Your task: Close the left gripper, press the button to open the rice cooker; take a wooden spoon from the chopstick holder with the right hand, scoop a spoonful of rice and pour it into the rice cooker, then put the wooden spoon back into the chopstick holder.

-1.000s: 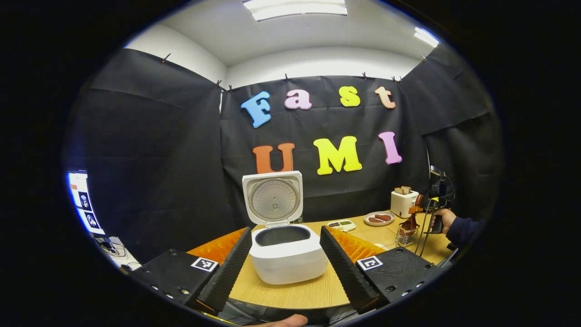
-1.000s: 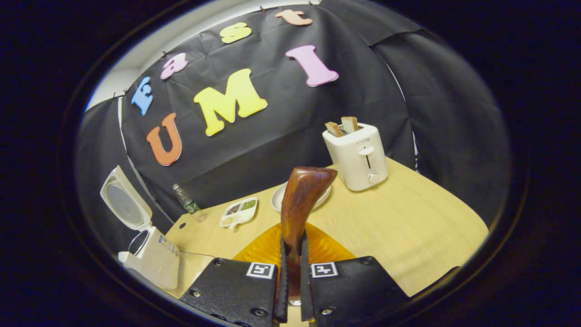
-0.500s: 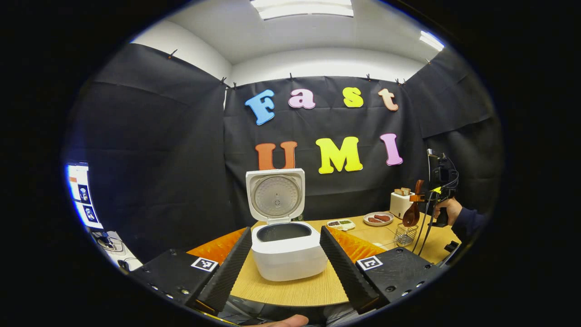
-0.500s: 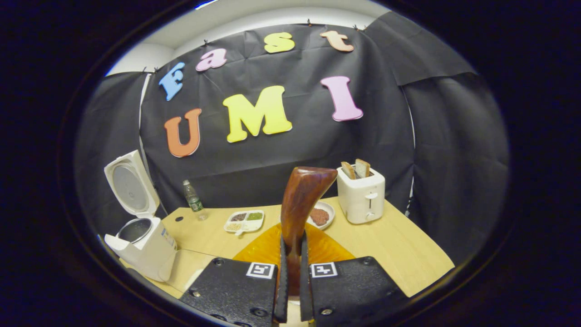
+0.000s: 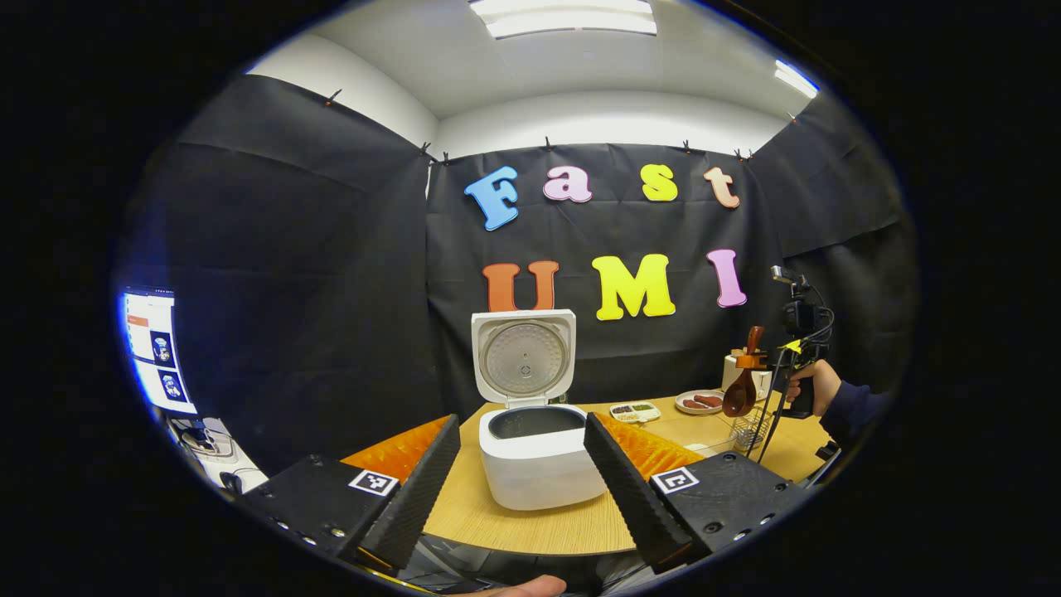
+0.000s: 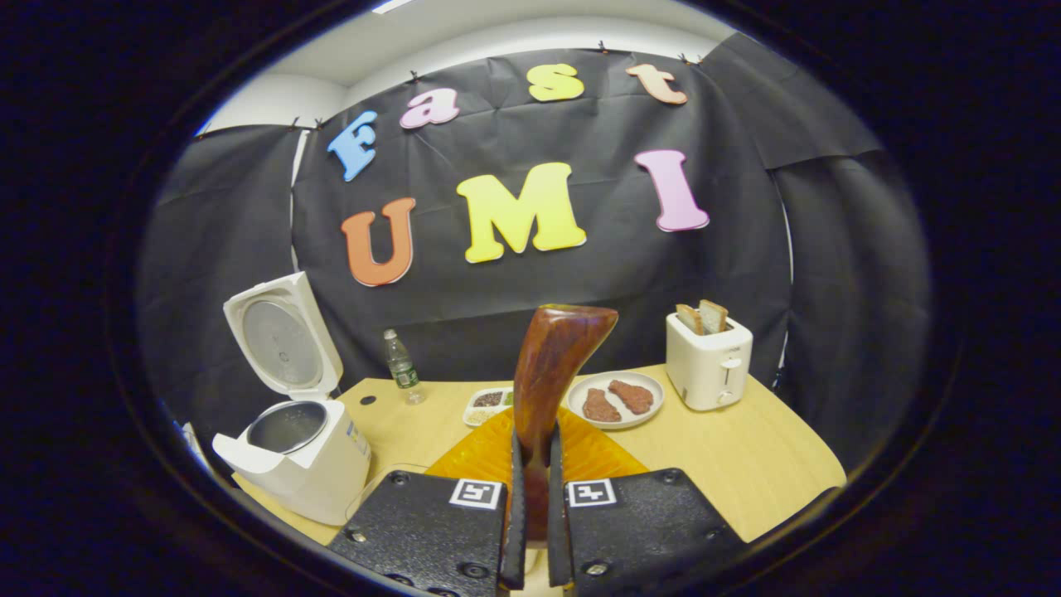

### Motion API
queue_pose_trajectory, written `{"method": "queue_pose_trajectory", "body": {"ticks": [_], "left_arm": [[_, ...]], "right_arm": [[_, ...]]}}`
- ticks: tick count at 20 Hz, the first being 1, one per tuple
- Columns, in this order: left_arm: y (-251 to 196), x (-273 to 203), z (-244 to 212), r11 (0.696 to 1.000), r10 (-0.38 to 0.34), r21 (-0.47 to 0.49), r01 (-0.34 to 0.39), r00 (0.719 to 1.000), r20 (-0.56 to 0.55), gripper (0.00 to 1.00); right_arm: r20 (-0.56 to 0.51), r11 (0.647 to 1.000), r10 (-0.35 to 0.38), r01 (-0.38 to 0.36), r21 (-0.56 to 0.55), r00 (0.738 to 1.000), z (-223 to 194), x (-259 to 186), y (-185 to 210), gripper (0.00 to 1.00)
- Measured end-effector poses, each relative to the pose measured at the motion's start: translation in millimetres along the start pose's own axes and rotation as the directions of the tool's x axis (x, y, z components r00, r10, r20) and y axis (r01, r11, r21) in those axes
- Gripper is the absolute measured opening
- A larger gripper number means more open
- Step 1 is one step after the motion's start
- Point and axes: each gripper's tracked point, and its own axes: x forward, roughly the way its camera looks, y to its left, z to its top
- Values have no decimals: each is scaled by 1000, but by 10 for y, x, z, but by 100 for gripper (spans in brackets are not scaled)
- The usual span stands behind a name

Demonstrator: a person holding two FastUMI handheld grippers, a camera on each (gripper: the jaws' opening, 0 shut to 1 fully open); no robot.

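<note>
Wooden spoon (image 6: 551,365) upright, handle clamped in right gripper (image 6: 530,514) jaws above holder (image 5: 748,427); rice tray (image 6: 489,405) lies just ahead, cooker (image 6: 298,452) open leftward; left gripper (image 5: 520,473) jaws apart.

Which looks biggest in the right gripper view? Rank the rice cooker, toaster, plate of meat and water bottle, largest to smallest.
1. rice cooker, lid open, though it sits nearer the camera.
2. toaster.
3. plate of meat, close to the toaster in spread; unsure.
4. water bottle, smallest.
</note>
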Motion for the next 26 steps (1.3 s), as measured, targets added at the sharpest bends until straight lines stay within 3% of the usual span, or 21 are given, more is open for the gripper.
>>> {"method": "queue_pose_trajectory", "body": {"ticks": [4, 8, 13, 18, 20, 23, 26], "left_arm": [[33, 11, -69, 1000, 8, 17, -7, 1000, -16, 95], [3, -21, -115, 1000, -8, 3, 8, 1000, -25, 95], [41, -11, -132, 1000, -5, -4, 5, 1000, -26, 95], [35, 25, -213, 1000, -8, -1, 8, 999, -37, 95], [24, 20, -238, 1000, -13, -6, 12, 999, -43, 95], [36, 16, -250, 1000, -11, -10, 10, 999, -48, 95], [48, 21, -271, 1000, -10, -21, 9, 999, -41, 95]], "right_arm": [[-20, 999, -3, 3, -34, 1000, -127, 110, 251, 16], [-98, 994, -56, 46, -100, 994, -588, 294, 327, 16], [-153, 988, -50, 27, -149, 987, -1068, 403, 449, 16], [-108, 950, -106, 68, -306, 989, -1107, 356, 393, 16], [-139, 934, -99, 44, -354, 985, -1251, 376, 446, 16], [-181, 945, -86, 23, -325, 980, -1378, 360, 460, 16], [-218, 981, -35, -8, -193, 975, -1451, 363, 560, 16]]}}
